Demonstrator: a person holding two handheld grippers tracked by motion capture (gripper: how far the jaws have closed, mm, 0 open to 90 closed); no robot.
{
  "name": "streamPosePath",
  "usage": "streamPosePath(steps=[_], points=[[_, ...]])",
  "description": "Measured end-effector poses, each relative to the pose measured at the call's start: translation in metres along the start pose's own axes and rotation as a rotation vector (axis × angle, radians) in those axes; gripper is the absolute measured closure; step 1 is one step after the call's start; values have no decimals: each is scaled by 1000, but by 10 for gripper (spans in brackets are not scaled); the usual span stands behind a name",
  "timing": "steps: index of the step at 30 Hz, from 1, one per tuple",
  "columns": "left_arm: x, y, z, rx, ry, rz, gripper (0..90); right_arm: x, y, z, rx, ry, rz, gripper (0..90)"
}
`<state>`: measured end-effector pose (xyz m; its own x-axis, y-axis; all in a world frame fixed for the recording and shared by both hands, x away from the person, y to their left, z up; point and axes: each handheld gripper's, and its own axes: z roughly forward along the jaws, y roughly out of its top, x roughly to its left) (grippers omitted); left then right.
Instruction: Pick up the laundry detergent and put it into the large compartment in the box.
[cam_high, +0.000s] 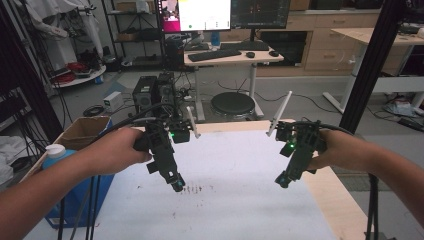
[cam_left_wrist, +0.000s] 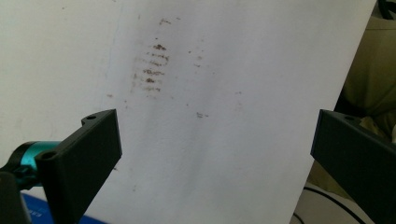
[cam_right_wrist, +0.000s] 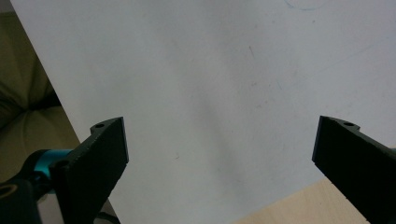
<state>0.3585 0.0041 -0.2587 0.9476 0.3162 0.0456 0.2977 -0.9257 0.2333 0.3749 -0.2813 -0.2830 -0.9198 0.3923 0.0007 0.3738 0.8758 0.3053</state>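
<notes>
A white sheet (cam_high: 220, 200) covers most of the wooden table (cam_high: 345, 210). My left gripper (cam_high: 176, 184) hangs just above the sheet, left of centre, tilted down beside a patch of brown smudges (cam_high: 194, 189). In the left gripper view the left gripper (cam_left_wrist: 215, 140) is open, its jaws wide apart with nothing between them, and the smudges (cam_left_wrist: 152, 70) lie ahead. My right gripper (cam_high: 282, 181) hovers over the sheet's right part. In the right gripper view the right gripper (cam_right_wrist: 219, 144) is open and empty above the bare white sheet (cam_right_wrist: 210, 93).
A blue jug with a white cap (cam_high: 57, 152) and a cardboard box (cam_high: 85, 130) stand off the table's left edge. A black frame post (cam_high: 365, 70) rises at the right. Behind the table are a desk with monitors (cam_high: 230, 50) and a round stool (cam_high: 232, 105).
</notes>
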Motion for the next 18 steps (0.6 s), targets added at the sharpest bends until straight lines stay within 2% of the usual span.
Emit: streamPosePath(steps=[3,7,8,11,14,17,18], points=[[-1,3,7,11,15,-10,18,2,2,2,-4,5,-4,26],[-4,7,15,25,76,-6,18,2,4,7,-2,11,-12,26],[-4,7,19,23,36,21,18,2,4,8,0,13,-13,26],[-5,8,20,17,37,17,18,1,5,10,-1,15,-13,26],[2,10,26,36,19,-20,18,-1,8,13,-4,20,-12,26],[2,10,28,40,19,-18,18,-1,9,15,-6,22,-13,26],[4,10,28,40,5,-7,18,-2,10,16,-2,25,-20,26]])
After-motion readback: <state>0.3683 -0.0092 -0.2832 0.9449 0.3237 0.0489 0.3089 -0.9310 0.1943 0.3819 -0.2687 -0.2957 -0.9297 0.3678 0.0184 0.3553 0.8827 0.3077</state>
